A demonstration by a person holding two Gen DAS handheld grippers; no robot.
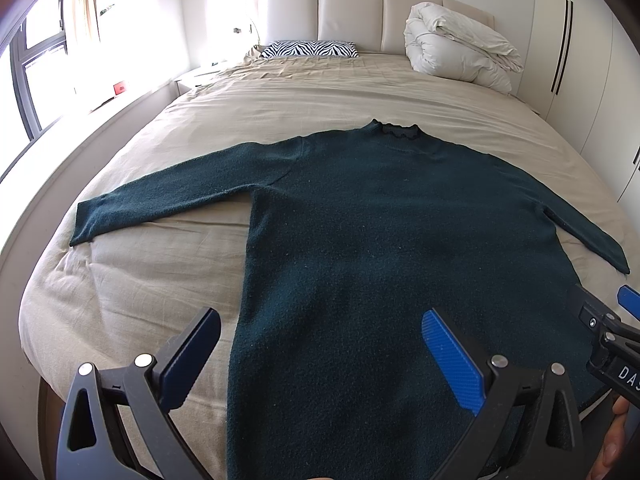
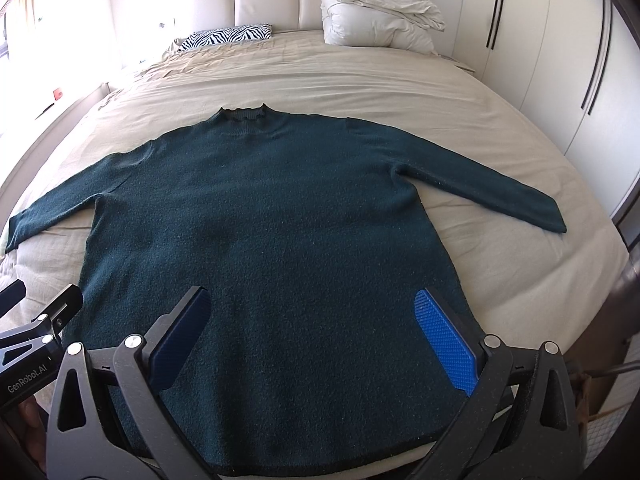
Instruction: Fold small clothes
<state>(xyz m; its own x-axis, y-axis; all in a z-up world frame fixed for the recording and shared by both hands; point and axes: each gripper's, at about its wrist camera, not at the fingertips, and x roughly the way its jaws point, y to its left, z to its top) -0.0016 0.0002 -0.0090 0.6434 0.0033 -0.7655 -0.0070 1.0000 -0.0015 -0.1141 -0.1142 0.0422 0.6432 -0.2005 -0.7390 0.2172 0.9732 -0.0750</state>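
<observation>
A dark teal long-sleeved sweater [image 1: 360,216] lies flat and face up on the beige bed [image 1: 280,92], collar away from me and both sleeves spread out to the sides. It also shows in the right wrist view [image 2: 280,216]. My left gripper [image 1: 320,344] is open and empty, hovering over the sweater's lower left hem. My right gripper [image 2: 312,332] is open and empty, hovering over the lower right hem. Each gripper's tip shows at the edge of the other's view.
A zebra-print pillow [image 1: 310,49] and a folded white duvet [image 1: 460,44] lie at the padded headboard [image 1: 352,12]. White wardrobe doors [image 2: 560,40] stand on the right, a bright window [image 1: 44,60] and sill on the left.
</observation>
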